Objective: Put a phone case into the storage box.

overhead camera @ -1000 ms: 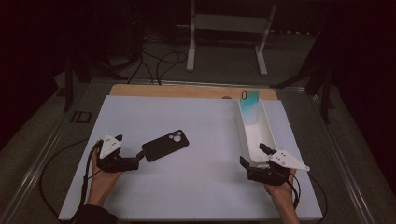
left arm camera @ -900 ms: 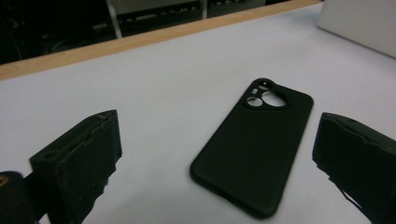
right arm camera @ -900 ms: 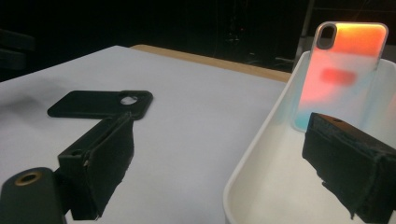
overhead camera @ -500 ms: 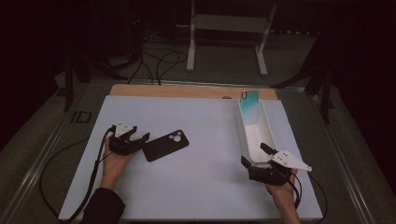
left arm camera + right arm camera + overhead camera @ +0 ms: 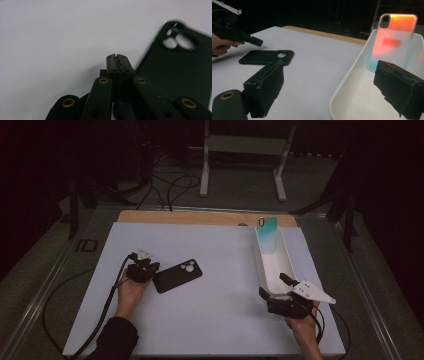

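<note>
A black phone case point(image 5: 177, 275) lies flat on the white table top, left of centre, camera cut-out facing up point(image 5: 180, 72) point(image 5: 267, 57). My left gripper point(image 5: 153, 267) is shut with nothing in it point(image 5: 117, 58), its tips right beside the case's near left edge; whether they touch it I cannot tell. At the right stands a long white tray point(image 5: 257, 265), and an iridescent orange-teal phone case point(image 5: 268, 231) leans upright at its far end point(image 5: 393, 40). My right gripper point(image 5: 274, 286) is open point(image 5: 332, 87), its jaws straddling the tray's near left wall point(image 5: 352, 75).
The white board point(image 5: 220, 320) covers the table, with a wooden strip point(image 5: 200, 217) along its far edge. Cables point(image 5: 107, 305) trail from the grippers. A white stand point(image 5: 245, 150) and floor cables lie beyond the table. My left gripper point(image 5: 237, 35) also appears far off in the right gripper view.
My left gripper has moved forward and to the right, from the table's left part up to the black case's edge. The right gripper has barely moved.
</note>
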Motion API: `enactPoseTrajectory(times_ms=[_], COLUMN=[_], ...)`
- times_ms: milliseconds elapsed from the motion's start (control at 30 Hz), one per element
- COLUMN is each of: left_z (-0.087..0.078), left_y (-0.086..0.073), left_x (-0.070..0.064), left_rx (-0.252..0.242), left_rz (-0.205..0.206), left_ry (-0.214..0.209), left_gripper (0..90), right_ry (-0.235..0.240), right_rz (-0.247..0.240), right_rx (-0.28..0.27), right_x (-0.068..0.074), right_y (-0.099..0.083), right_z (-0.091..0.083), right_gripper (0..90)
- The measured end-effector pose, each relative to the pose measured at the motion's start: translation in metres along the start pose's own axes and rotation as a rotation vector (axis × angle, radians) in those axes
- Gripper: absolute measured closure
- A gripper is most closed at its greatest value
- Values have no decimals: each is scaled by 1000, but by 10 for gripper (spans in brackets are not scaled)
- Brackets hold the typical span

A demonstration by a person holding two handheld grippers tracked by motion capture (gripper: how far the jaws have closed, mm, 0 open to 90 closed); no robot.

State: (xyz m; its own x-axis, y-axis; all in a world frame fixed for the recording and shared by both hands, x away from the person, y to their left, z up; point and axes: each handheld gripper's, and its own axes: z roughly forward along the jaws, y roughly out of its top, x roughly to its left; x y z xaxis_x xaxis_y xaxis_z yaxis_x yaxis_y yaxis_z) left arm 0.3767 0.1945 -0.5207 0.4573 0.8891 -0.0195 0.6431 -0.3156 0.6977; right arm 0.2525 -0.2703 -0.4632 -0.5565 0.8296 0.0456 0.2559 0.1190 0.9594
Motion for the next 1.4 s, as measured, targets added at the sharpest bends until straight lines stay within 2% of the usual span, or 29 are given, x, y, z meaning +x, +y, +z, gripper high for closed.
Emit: enactPoseTrajectory(times_ms=[133, 367, 600, 733, 867, 1000, 1167, 1267, 1400], left_z=[3, -1, -7, -7, -8, -19, -49, -71, -95], left_y=[-2, -6, -12, -13, -13, -14, -18, -23, -33], left_x=[-4, -19, -39, -38, -38, -35, -35, -33, -30], left_rx=[24, 30, 27, 24, 19, -46, -183, -279, -337], left_rz=[2, 45, 99, 87, 90, 59, 57, 41, 21], left_ry=[-25, -56, -86, -99, -84, -78, -79, -67, -34], left_gripper=[900, 900, 900, 900, 893, 859, 776, 689, 498], right_ry=[2, 12, 15, 14, 14, 14, 18, 22, 23], right_rz=[3, 11, 10, 8, 2, -1, -18, -24, -19], right_rx=[-2, -9, -6, -11, -12, -12, -25, -26, -28], right_x=[0, 0, -1, -1, -1, -3, -2, -1, -1], right_y=[0, 0, 0, 0, 0, -1, -2, -2, -3], right_z=[0, -1, -1, -1, -1, 0, -1, -1, -2], right_gripper=[94, 95, 95, 95, 94, 94, 94, 94, 94])
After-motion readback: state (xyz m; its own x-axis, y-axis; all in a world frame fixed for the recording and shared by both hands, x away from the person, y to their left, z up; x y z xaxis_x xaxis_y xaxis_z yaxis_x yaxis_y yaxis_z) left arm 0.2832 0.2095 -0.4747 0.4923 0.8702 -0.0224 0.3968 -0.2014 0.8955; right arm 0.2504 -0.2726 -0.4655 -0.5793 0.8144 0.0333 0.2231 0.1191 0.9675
